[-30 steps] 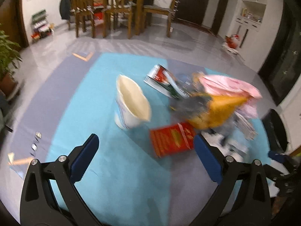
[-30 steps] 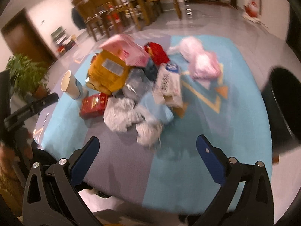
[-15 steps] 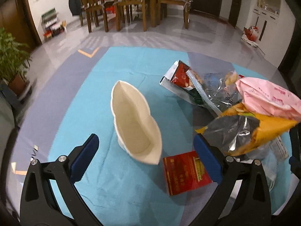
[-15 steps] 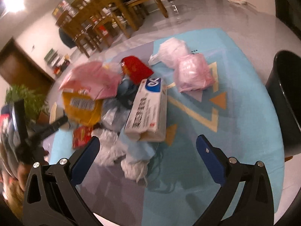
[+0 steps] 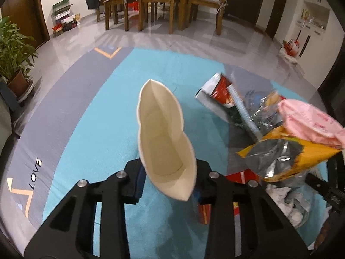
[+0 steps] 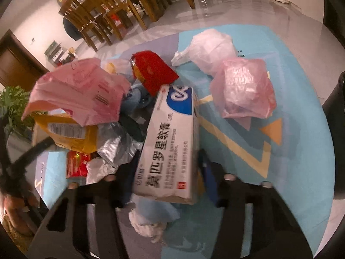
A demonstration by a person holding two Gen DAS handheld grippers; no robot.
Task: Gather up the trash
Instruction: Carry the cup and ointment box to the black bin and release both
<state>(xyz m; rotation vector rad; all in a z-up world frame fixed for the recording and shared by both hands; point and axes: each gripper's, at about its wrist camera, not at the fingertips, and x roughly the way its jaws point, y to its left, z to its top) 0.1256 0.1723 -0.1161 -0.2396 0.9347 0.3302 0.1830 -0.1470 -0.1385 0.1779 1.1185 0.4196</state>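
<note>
My left gripper (image 5: pixel 170 179) is shut on a squashed white paper cup (image 5: pixel 163 136), pinching its base just above the blue rug (image 5: pixel 97 129). My right gripper (image 6: pixel 170 172) is shut on a white and blue ointment box (image 6: pixel 172 144), held lengthwise between the jaws. Around them lies a trash pile: a pink wrapper (image 6: pixel 79 92), a yellow bag (image 5: pixel 286 153), a red packet (image 6: pixel 153 73), a red box (image 6: pixel 75 164), a foil snack bag (image 5: pixel 226 99), white tissues (image 6: pixel 148 224), a pink plastic bag (image 6: pixel 243 88) and a white plastic bag (image 6: pixel 211 47).
A black bin (image 6: pixel 336 133) stands at the right edge of the rug. A wooden table with chairs (image 5: pixel 155 2) stands at the back on the tiled floor. A potted plant (image 5: pixel 13 60) is at the left.
Both grippers were open and empty. The left has moved forward and closed on the paper cup. The right has moved in and closed on the ointment box.
</note>
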